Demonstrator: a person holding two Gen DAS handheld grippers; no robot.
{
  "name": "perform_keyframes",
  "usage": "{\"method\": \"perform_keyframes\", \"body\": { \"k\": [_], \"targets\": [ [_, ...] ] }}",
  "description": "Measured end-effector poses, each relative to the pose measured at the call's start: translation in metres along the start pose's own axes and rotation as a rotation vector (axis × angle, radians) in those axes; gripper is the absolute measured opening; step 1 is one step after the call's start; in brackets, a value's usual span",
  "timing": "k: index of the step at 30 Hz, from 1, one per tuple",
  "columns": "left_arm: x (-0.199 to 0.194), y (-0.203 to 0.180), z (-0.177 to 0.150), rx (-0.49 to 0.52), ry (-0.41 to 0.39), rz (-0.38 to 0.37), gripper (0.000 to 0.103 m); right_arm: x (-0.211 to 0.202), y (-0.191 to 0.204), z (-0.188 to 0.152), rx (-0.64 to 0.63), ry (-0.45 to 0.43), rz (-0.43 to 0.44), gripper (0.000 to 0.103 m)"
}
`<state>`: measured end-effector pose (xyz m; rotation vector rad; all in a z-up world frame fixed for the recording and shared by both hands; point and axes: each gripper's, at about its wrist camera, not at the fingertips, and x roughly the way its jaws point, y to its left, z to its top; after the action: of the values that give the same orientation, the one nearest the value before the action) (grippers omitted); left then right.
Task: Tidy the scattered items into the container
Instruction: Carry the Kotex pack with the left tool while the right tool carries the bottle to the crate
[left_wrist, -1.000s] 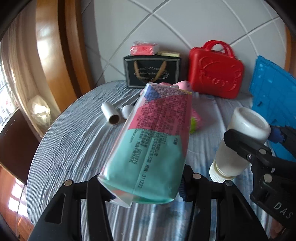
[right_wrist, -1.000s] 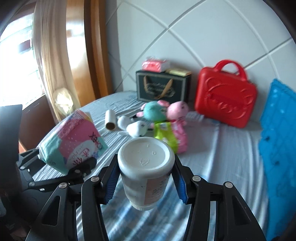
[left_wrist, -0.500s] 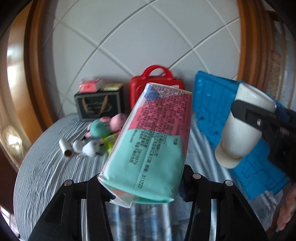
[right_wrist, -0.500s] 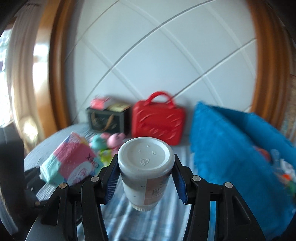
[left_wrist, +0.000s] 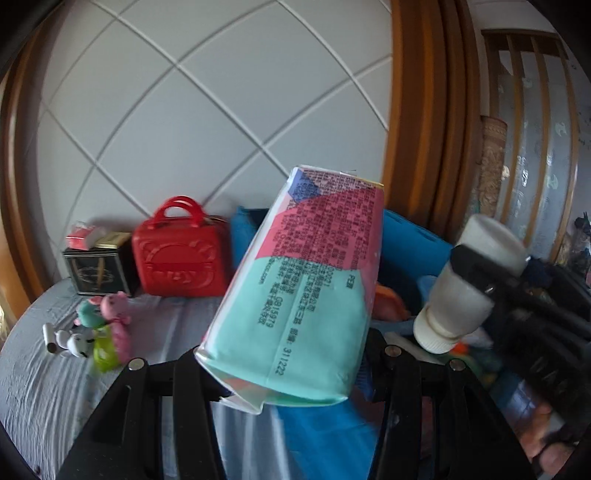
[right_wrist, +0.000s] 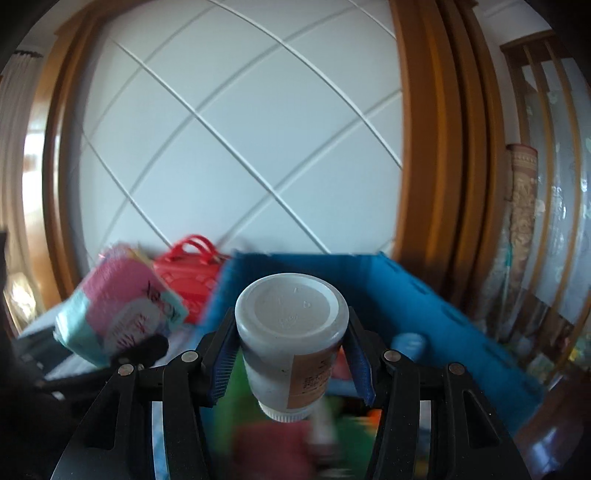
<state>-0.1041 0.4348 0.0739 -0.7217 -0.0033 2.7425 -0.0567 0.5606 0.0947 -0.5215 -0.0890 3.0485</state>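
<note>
My left gripper (left_wrist: 284, 365) is shut on a teal and pink tissue pack (left_wrist: 299, 291), held in the air by the near edge of the blue crate (left_wrist: 410, 240). The pack also shows in the right wrist view (right_wrist: 118, 314). My right gripper (right_wrist: 291, 365) is shut on a white bottle (right_wrist: 291, 332), held cap down over the inside of the blue crate (right_wrist: 424, 306). The bottle also shows in the left wrist view (left_wrist: 465, 284). Several colourful items lie blurred in the crate.
A red case (left_wrist: 179, 254) and a black gift box (left_wrist: 98, 269) stand at the back of the grey bed (left_wrist: 44, 387). Plush toys (left_wrist: 107, 325) and a small paper roll (left_wrist: 50, 336) lie on the bed. A padded white wall is behind.
Both grippers have swung right from above the bed to the blue crate, each still holding its item. The bottle now hangs over the crate's inside.
</note>
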Motion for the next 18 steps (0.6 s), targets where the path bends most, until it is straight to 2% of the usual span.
{"method": "perform_keyframes", "body": {
  "k": [5,7,9,12,14,16,18],
  "targets": [
    [0.038,-0.068,-0.012,0.006,0.184,0.035,0.048,0.018,-0.069,-0.026,0.022,0.107,0.006,0.053],
    [0.057,-0.078,-0.023,-0.002,0.259,0.056,0.048,0.028,-0.084,-0.04,0.044,0.156,0.026,0.053],
    [0.063,-0.088,-0.031,0.004,0.296,0.087,0.048,0.031,-0.099,-0.049,0.069,0.175,0.052,0.053],
    [0.064,-0.094,-0.033,-0.001,0.31,0.096,0.051,0.028,-0.11,-0.05,0.088,0.169,0.09,0.053],
    [0.063,-0.096,-0.037,0.01,0.313,0.121,0.057,0.026,-0.114,-0.049,0.094,0.169,0.097,0.053],
    [0.058,-0.098,-0.038,0.019,0.305,0.135,0.075,0.024,-0.119,-0.047,0.107,0.169,0.103,0.053],
    [0.052,-0.098,-0.04,0.028,0.283,0.15,0.078,0.029,-0.12,-0.045,0.107,0.173,0.097,0.055]
  ]
}}
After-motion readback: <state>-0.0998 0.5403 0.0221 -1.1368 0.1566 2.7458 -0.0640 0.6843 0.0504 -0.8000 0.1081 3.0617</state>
